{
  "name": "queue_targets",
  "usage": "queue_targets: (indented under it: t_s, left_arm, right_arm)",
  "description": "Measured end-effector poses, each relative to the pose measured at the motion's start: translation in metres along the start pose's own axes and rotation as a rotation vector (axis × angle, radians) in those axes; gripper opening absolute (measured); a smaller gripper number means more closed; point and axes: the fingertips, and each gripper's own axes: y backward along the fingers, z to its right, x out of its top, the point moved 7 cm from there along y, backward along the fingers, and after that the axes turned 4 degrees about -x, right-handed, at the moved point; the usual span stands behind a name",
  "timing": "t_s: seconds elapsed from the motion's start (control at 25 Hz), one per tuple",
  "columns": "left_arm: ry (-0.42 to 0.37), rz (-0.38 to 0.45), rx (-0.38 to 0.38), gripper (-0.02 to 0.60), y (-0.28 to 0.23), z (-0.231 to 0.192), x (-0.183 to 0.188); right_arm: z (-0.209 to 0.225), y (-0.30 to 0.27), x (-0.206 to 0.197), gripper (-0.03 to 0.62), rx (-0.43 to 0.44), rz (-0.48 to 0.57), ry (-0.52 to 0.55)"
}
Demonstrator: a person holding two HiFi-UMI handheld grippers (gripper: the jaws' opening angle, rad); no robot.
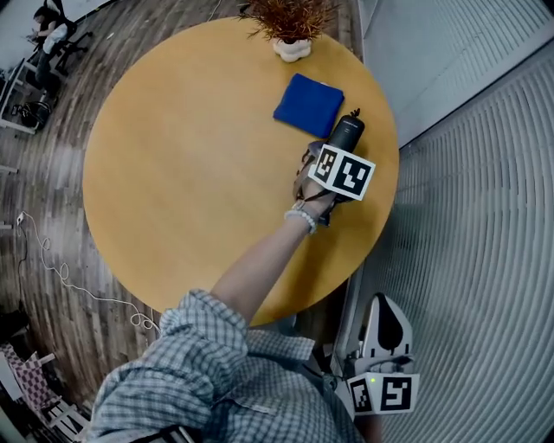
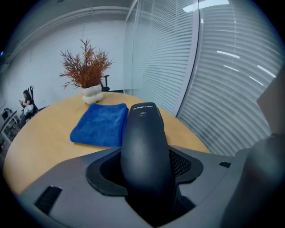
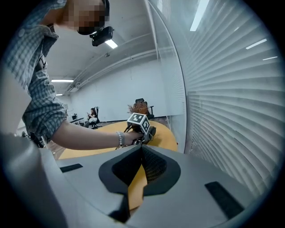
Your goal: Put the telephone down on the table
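A black telephone handset (image 1: 346, 132) (image 2: 144, 147) is clamped between the jaws of my left gripper (image 1: 338, 149) (image 2: 147, 167), pointing away from me. It hangs over the right side of the round yellow table (image 1: 190, 173), just beside the near corner of a blue cloth (image 1: 309, 105) (image 2: 100, 124). I cannot tell whether the handset touches the tabletop. My right gripper (image 1: 383, 304) (image 3: 141, 149) is off the table, low at my right side, its jaws together and empty. The right gripper view shows the left gripper (image 3: 141, 127) and the arm over the table.
A potted dried plant (image 1: 291, 26) (image 2: 89, 75) stands at the table's far edge behind the cloth. A glass wall with blinds (image 1: 485, 173) runs close along the table's right. A person sits on a chair (image 1: 48, 35) far off at the left.
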Motion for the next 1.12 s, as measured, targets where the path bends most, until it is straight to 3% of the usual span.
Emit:
queue_targets:
  t_s: [0.16,0.52,0.68,1.12]
  left_arm:
    - [-0.054,-0.025,-0.005,0.279,-0.018,-0.008,0.01]
    - [-0.245,-0.017,0.089,0.284,-0.025,-0.003,-0.011]
    - [-0.249,0.006,0.086,0.284,-0.028,-0.004,-0.011]
    - [-0.239,0.08,-0.034,0.318,-0.004,-0.008,-0.011]
  right_arm:
    - [0.0,-0.012,0.01,0.007,-0.006,-0.016,-0.006]
    - [-0.004,-0.016,-0.003,0.006,0.008,-0.03,-0.009]
    - [-0.004,-0.02,-0.002,0.006,0.015,-0.028,-0.003]
    - [-0.011,-0.018,-0.002,0.006,0.044,-0.018,0.012]
